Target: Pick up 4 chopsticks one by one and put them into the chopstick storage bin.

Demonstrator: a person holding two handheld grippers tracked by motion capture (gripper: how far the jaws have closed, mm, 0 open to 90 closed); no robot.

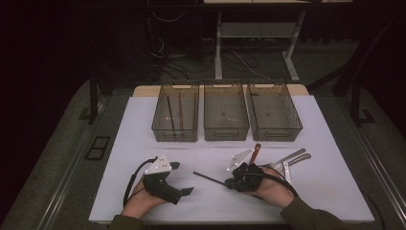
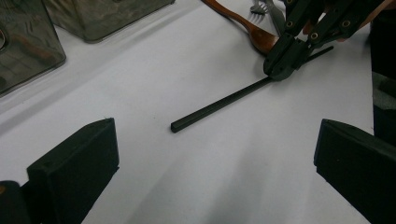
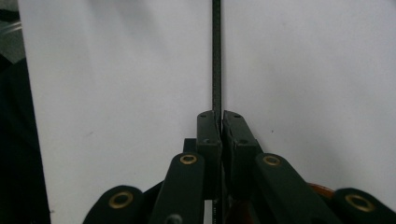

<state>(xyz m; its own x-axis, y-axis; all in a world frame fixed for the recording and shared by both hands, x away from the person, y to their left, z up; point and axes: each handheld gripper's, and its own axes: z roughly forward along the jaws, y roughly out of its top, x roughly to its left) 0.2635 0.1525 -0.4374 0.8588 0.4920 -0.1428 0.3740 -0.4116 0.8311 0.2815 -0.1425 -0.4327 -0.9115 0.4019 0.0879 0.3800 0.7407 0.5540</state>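
A: Item one, right tongs. Condition?

B: Jaws closed tight on the black chopstick; the right gripper view shows the two pads pinching it, the stick running straight out ahead of them over the bench. Held in the person's right hand.

A: Item two, the black chopstick itself. Location?

B: Low over the white bench, gripped toward one end, its free end pointing at the left tongs. In the left gripper view the free length looks to lie on or just above the surface; I cannot tell which.

A: Item three, left tongs.

B: Jaws spread wide, nothing between them. They sit to the left of the chopstick's free end, apart from it, held in the left hand.

A: Items beside the chopstick?

B: One wooden spoon, just behind the right tongs. Metal cutlery, a fork among it, to the right of the chopstick and near the right hand.

A: Farther out?

B: Three clear bins in a row beyond the chopstick, at the far side of the bench. The left bin holds two thin sticks. The middle bin and right bin: contents not legible.
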